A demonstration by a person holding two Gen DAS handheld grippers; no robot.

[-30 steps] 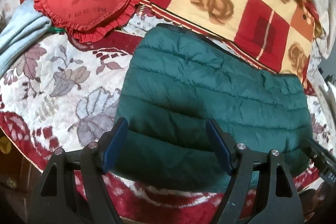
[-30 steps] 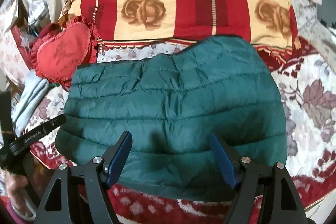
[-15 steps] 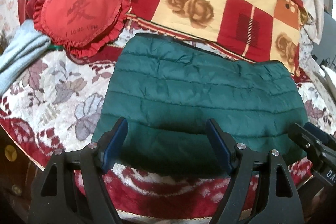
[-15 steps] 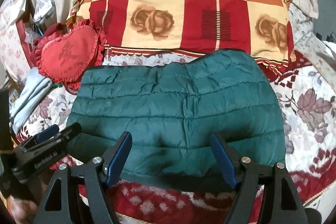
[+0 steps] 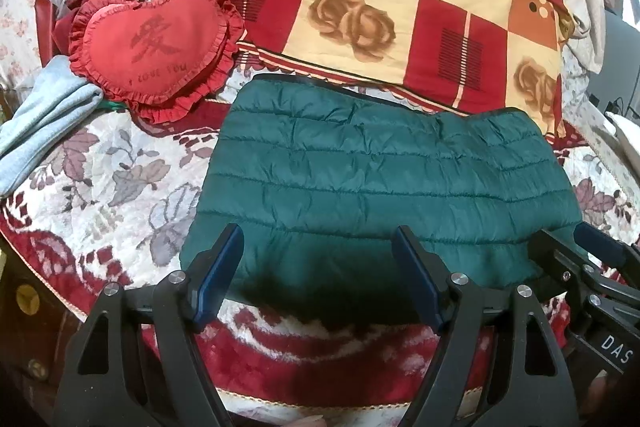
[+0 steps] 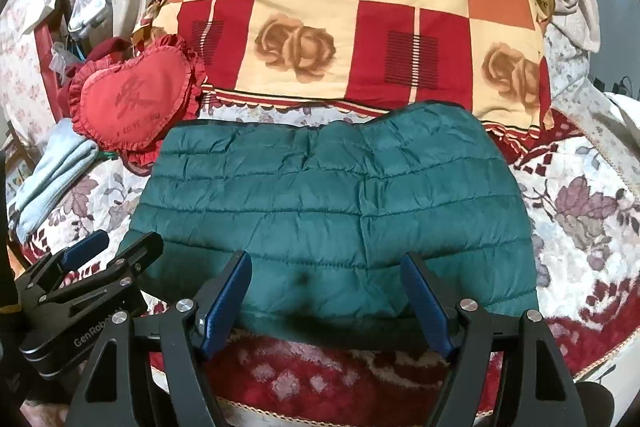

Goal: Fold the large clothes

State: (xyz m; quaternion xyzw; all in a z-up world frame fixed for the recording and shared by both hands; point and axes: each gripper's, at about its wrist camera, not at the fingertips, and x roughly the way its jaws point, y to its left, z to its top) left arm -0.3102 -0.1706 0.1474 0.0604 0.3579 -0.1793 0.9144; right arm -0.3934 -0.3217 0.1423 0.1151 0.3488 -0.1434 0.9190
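A dark green quilted puffer jacket [image 5: 380, 183] [image 6: 332, 211] lies folded into a flat rectangle on the floral bedspread. My left gripper [image 5: 318, 247] hovers open above the jacket's near left edge, nothing between its blue pads. My right gripper [image 6: 326, 273] hovers open above the near middle edge, also holding nothing. Each gripper shows in the other's view: the right gripper [image 5: 576, 247] at the jacket's near right corner, the left gripper [image 6: 116, 245] at its near left corner.
A red heart-shaped cushion [image 5: 154, 45] lies at the back left beside a light blue folded cloth [image 5: 44, 119]. A red and cream checked quilt [image 5: 384, 7] is piled behind the jacket. The floral bedspread [image 5: 104, 183] ends close below the grippers.
Both grippers have drawn back toward the near edge of the bed, so more of the jacket and quilt shows. The jacket has not moved. Both stay open.
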